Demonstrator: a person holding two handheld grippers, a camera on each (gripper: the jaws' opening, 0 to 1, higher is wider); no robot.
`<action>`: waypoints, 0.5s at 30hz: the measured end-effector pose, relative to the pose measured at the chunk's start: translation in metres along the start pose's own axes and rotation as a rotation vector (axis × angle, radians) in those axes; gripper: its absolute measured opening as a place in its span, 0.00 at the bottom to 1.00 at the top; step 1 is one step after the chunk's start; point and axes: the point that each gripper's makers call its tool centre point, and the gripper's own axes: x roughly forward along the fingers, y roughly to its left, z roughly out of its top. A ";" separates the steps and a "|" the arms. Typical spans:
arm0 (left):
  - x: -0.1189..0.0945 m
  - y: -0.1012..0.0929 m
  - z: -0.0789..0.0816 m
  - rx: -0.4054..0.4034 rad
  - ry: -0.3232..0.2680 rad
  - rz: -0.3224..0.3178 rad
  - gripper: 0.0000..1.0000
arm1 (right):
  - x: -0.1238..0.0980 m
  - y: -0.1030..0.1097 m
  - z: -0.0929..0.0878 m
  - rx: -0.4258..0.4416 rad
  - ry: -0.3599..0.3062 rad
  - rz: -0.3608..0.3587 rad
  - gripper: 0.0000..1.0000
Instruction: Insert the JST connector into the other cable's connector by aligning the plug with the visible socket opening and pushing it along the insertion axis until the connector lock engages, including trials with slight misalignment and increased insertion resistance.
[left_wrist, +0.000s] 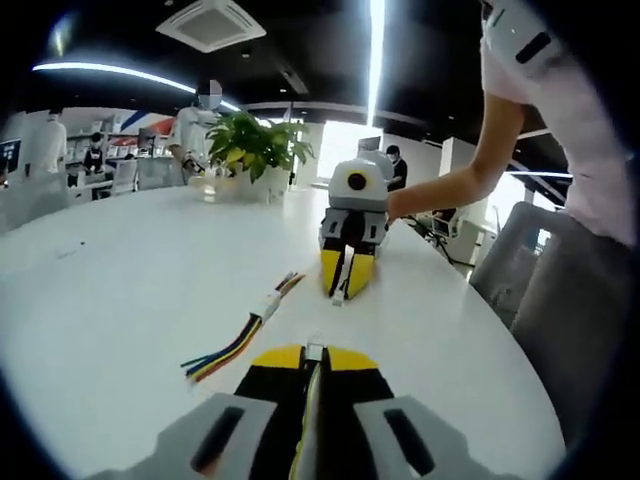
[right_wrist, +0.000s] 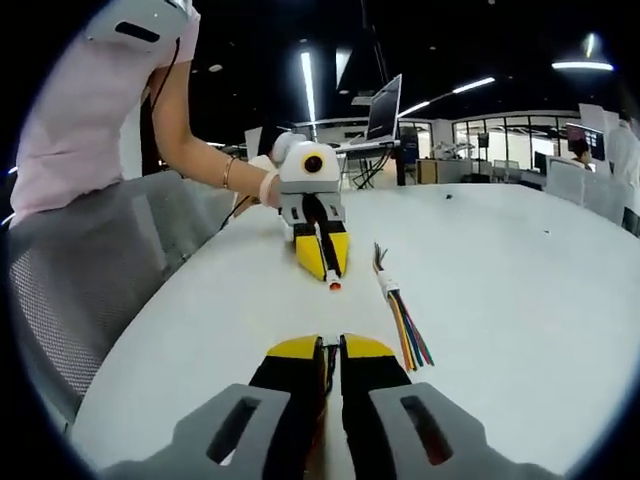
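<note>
Yellow-tipped left tool and right tool each pinching a connector; no legible writing.

- A white table with a rounded edge carried everything.
- A cable with coloured wires and a white connector lay directly on it, near the middle.
- In the right gripper view, the same cable rested on the tabletop.
- A potted plant stood at the far end.
</note>
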 end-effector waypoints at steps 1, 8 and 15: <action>-0.001 0.001 0.000 0.022 0.002 0.001 0.00 | 0.000 0.000 0.001 -0.001 0.003 -0.001 0.04; 0.000 -0.005 -0.001 0.058 0.056 -0.028 0.00 | -0.001 -0.005 0.005 0.021 0.011 -0.019 0.03; 0.003 -0.006 0.010 0.075 0.047 -0.037 0.00 | 0.008 -0.003 0.021 0.028 -0.009 -0.005 0.03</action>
